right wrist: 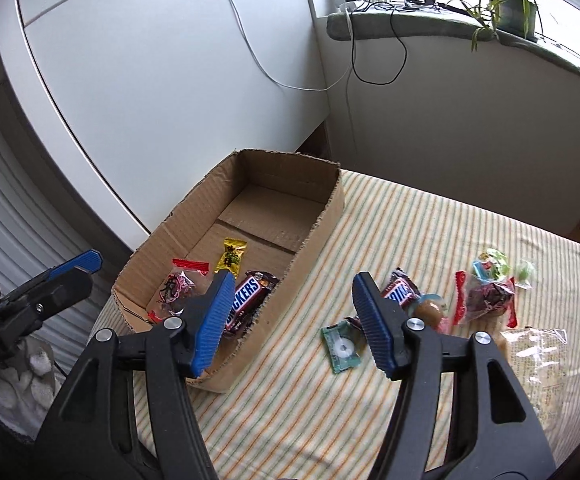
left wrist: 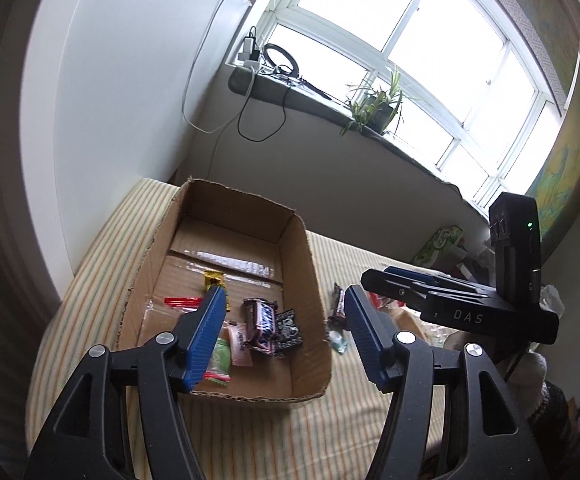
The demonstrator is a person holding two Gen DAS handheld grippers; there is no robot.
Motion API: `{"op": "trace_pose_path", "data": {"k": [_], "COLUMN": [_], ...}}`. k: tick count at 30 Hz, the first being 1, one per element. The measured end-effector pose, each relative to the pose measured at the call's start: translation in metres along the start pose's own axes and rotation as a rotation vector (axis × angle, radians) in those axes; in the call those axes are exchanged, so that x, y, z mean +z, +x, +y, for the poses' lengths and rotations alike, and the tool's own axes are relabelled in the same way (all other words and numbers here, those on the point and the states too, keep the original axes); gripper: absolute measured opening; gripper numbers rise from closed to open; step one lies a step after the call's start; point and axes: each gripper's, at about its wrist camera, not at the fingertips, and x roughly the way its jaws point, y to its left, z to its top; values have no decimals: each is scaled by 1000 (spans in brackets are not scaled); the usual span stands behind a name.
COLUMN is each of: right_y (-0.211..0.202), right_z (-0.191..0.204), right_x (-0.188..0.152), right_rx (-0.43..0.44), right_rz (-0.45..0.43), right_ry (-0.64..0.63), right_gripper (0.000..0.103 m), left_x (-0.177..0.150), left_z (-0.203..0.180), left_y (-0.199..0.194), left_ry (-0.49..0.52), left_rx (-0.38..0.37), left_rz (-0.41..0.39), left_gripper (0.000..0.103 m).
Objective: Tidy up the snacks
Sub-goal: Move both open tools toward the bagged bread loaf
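Observation:
An open cardboard box [left wrist: 310, 256] [right wrist: 330, 208] stands on a striped cloth. In it lie a Snickers bar [left wrist: 261, 322] [right wrist: 244, 300], a yellow candy [right wrist: 231, 256], a red-sealed clear packet [right wrist: 178, 286], a black packet [left wrist: 289, 328] and pink and green sachets [left wrist: 237, 344]. My left gripper [left wrist: 286, 304] is open and empty above the box's near end. My right gripper [right wrist: 292, 286] is open and empty over the box's right wall. Its body also shows in the left wrist view [left wrist: 462, 304]. Outside the box lie a second Snickers [right wrist: 400, 290], a green sachet [right wrist: 340, 346] and several more snacks [right wrist: 486, 296].
A clear bag [right wrist: 538, 360] lies at the right edge of the cloth [right wrist: 410, 232]. A white cabinet [right wrist: 150, 80] stands behind the box. A windowsill [right wrist: 410, 24] carries a potted plant [right wrist: 514, 4], chargers and cables. A green box [left wrist: 438, 244] sits far right.

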Motion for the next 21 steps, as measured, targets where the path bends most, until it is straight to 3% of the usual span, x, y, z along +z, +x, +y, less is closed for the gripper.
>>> {"op": "trace_pose_path", "data": {"k": [5,7,9,21], "right_y": [-27,-38,-50,-97], "right_z": [-29,-43,-57,-156], "right_x": [-15,-23,-30,-69], "right_rx": [-45,-69,-93,-205], "right_rz": [-28,-42,-64,-78], "right_ry": [21,35,47,178], "right_gripper": [65,80,85,85], "left_x": [2,2,2,-15], "left_z": [-14,-21,-29,-83], "left_y": [-8,-10,-10,23], "left_ry": [-31,-33,-28,58], "left_rx": [-77,-90,-112,-115], "left_rz": [-7,-9,-6,61], "left_gripper": [67,67,67,69]}}
